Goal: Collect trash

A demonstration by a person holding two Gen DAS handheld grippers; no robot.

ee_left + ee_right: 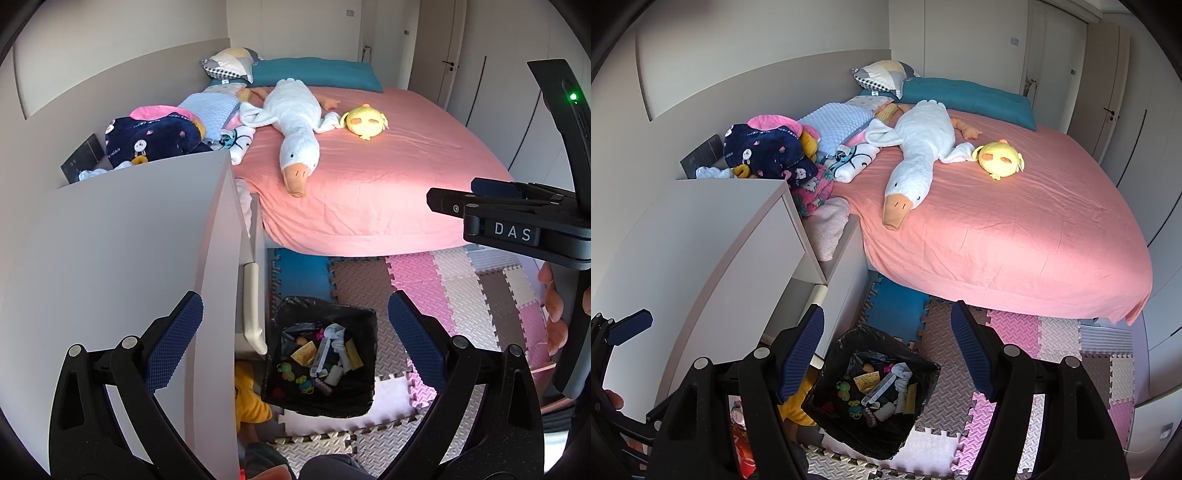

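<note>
A black-lined trash bin (pixel 364 397) (pixel 925 369) stands on the foam floor mats beside a white nightstand. Several scraps lie inside: a yellow wrapper (pixel 304 352) (pixel 866 380), a clear tube (pixel 319 356) (pixel 877 393), white tissue and small colourful bits. My left gripper (pixel 295 332) hangs above the bin, open, nothing between its blue pads. My right gripper (pixel 888 347) also hovers over the bin, open and empty. In the left wrist view the right gripper (pixel 480 199) shows from the side at the right edge. The left gripper's blue tip (pixel 629 326) pokes into the right wrist view at lower left.
A white nightstand (pixel 129 258) (pixel 713 236) stands left of the bin. A bed with a pink sheet (pixel 369 173) (pixel 997 229) carries a white goose plush (pixel 295 125) (pixel 916 155), a yellow chick plush (pixel 365 120) (pixel 999 158) and piled clothes (pixel 155 136) (pixel 768 151). Something yellow (pixel 249 402) lies by the bin.
</note>
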